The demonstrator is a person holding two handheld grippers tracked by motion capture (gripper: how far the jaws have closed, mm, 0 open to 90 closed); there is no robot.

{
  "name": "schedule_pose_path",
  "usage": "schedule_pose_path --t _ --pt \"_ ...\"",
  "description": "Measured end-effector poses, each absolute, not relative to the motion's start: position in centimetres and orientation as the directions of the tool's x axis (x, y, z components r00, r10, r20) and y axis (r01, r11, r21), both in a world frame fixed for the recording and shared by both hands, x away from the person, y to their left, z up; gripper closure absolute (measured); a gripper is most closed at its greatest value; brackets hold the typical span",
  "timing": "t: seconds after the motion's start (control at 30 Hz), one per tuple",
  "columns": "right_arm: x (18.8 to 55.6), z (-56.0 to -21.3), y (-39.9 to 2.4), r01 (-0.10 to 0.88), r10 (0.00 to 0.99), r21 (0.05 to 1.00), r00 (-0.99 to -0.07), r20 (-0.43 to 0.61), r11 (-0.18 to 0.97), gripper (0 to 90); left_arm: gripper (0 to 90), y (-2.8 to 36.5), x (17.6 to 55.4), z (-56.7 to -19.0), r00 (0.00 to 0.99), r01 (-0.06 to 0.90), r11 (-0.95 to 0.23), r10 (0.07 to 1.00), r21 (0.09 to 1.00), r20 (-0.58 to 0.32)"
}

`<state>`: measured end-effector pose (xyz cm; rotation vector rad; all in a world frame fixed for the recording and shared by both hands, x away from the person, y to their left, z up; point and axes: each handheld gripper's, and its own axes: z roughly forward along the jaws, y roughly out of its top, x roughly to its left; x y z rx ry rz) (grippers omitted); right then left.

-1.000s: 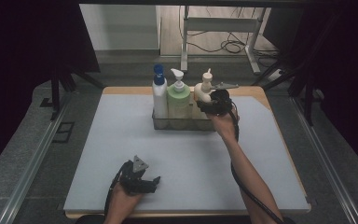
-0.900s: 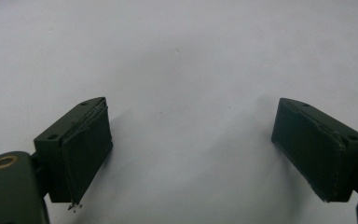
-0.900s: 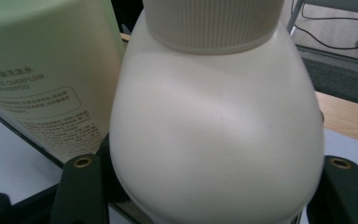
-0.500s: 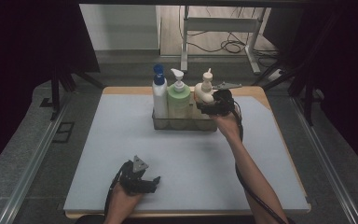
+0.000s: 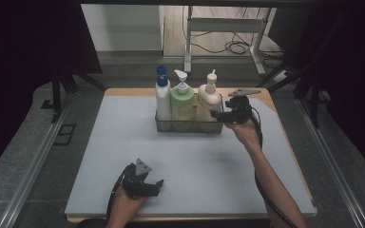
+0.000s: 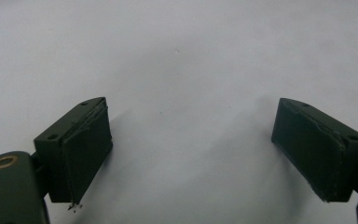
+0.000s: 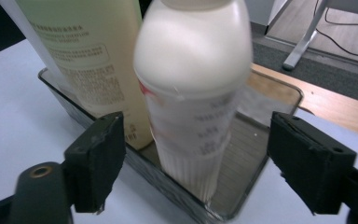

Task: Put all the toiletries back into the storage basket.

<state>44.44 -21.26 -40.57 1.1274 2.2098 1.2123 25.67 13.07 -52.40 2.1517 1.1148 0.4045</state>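
The right gripper (image 7: 193,154), jaws just opened wide, stands clear of the cream pump bottle (image 7: 193,93) in the clear tray (image 7: 242,196). The left gripper (image 6: 193,144) rests open on the table (image 6: 182,56).

Three bottles are held upright in a clear tray (image 5: 186,127) at the mat's far side. The right gripper (image 5: 217,114) is seen just right of the tray; the left gripper (image 5: 157,186) well nearer.
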Motion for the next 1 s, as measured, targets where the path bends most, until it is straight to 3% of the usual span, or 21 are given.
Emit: schedule_pose_path --t 0.37,0.77,1.0 --pt "44.2 -41.1 -23.9 0.520 0.810 0.801 -0.582 0.079 0.295 46.9 11.6 13.1 25.7 -52.4 0.586 0.602 -0.410 0.810 0.686 -0.030" --pt "46.2 -42.0 -24.3 0.544 0.839 0.797 -0.536 0.092 0.260 88.2 11.7 13.1 25.6 -52.4 0.586 0.601 -0.410 0.809 0.686 -0.030" --pt "47.6 -42.7 -23.2 0.559 0.841 0.781 -0.535 0.084 0.277 90.0 11.7 13.1 25.7 -52.4 0.588 0.600 -0.414 0.809 0.685 -0.027"
